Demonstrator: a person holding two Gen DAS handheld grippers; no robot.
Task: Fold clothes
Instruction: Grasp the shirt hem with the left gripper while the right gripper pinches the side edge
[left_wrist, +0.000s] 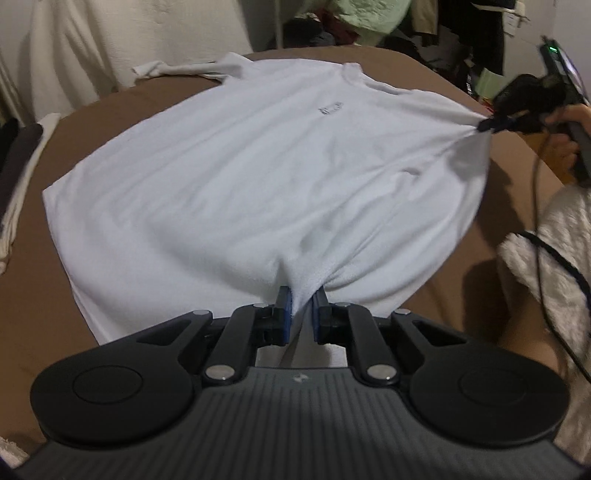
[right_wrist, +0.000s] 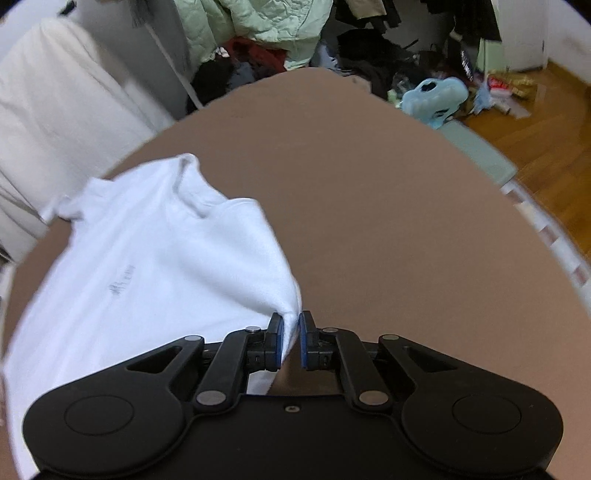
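A white T-shirt lies spread front-up on the brown bed, a small grey print on its chest. My left gripper is shut on a bunched fold at the shirt's near edge. At the far right of the left wrist view, my right gripper pinches the shirt's shoulder and sleeve area and pulls the cloth taut and off the bed. The right wrist view shows the white T-shirt to the left, with the right gripper shut on a drawn-up corner of it. The other sleeve lies flat at the far side.
Brown bedding stretches bare to the right of the shirt. A white curtain hangs at the back left. Piled clothes and a blue object clutter the wooden floor beyond. A hand, a fluffy sleeve and a cable sit at right.
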